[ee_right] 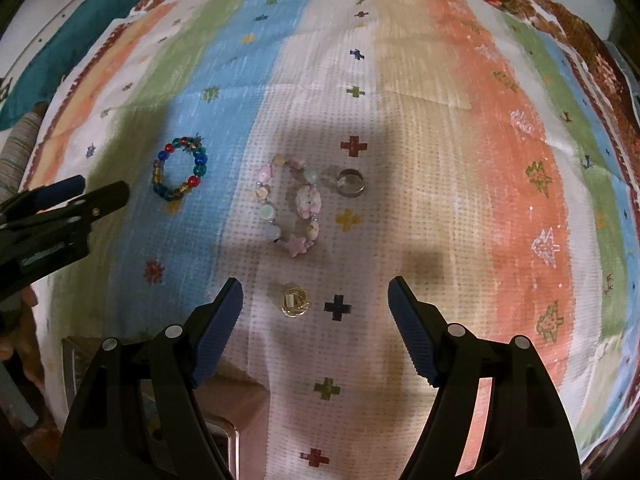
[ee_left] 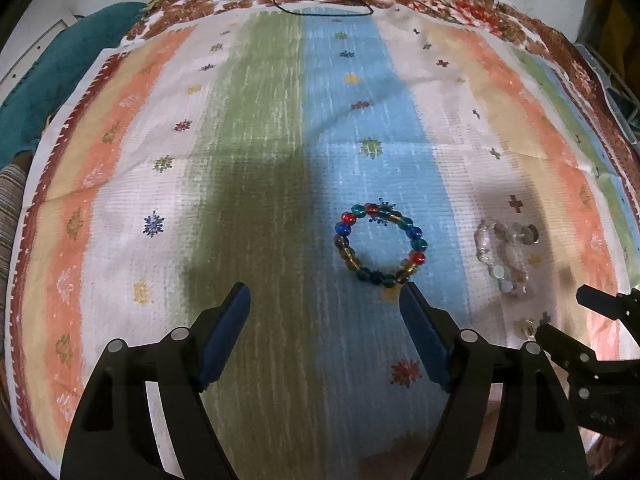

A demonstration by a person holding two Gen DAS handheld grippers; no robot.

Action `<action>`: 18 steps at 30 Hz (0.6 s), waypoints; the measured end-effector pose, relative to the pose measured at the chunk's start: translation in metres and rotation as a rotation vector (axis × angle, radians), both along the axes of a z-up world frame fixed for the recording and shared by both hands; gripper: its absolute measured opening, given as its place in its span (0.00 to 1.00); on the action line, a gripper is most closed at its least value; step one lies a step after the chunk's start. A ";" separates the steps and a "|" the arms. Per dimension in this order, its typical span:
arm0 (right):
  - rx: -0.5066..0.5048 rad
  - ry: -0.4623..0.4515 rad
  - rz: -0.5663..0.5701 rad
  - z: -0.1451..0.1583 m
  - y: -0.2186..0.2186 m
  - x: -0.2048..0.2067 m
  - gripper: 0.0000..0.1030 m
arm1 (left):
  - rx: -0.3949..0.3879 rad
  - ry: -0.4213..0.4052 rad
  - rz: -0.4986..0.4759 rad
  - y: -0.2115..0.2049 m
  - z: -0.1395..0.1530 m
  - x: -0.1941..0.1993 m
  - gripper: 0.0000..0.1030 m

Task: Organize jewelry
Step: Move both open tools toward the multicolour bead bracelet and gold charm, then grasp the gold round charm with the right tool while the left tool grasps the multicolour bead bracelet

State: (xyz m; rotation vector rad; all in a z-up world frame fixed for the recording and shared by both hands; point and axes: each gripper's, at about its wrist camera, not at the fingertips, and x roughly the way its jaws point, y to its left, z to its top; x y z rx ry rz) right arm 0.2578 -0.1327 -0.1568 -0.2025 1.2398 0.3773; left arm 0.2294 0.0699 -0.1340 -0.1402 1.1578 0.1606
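On the striped cloth (ee_right: 520,128) that covers the counter, four pieces of jewelry lie spread out. From the right wrist view, the colored bead bracelet (ee_right: 179,169) sits at about ten o'clock on the blue stripe, well apart from the pale stone bracelet (ee_right: 287,210), which lies near the middle on the white stripe. Just beside that pale bracelet, at its two o'clock, rests a silver ring (ee_right: 351,182); the two look close, though whether they touch is hard to tell. A small gold ring (ee_right: 295,302) lies nearest, between the spread fingers of the right claw (ee_right: 316,294), which is released and grips nothing. The left claw (ee_left: 324,298) is likewise released and empty, hovering over the green and blue stripes with the colored bead bracelet (ee_left: 380,245) just ahead at one o'clock. At twelve o'clock, on the floral edge of the cloth, a dark cord (ee_left: 320,10) lies looped.
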 end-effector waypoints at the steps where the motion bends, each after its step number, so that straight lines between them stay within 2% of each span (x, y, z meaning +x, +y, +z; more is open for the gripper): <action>1: 0.003 0.002 0.001 -0.001 0.001 0.001 0.73 | -0.004 0.004 0.003 0.001 -0.002 0.002 0.74; 5: -0.001 0.008 0.008 -0.004 0.003 0.003 0.73 | -0.029 0.012 0.011 0.002 -0.008 0.009 0.74; 11: -0.010 0.025 0.022 -0.011 0.006 0.006 0.71 | -0.025 0.020 0.003 0.001 -0.014 0.020 0.74; 12: -0.010 0.029 0.023 -0.012 0.007 0.006 0.66 | -0.025 0.021 0.003 0.000 -0.015 0.022 0.74; 15: -0.010 0.040 0.021 -0.015 0.008 0.009 0.63 | -0.019 0.029 0.002 0.001 -0.020 0.026 0.74; 16: -0.008 0.047 0.025 -0.017 0.009 0.009 0.55 | -0.017 0.030 0.003 0.001 -0.021 0.028 0.74; 18: -0.012 0.057 0.032 -0.021 0.011 0.010 0.51 | -0.019 0.034 0.004 0.003 -0.023 0.031 0.73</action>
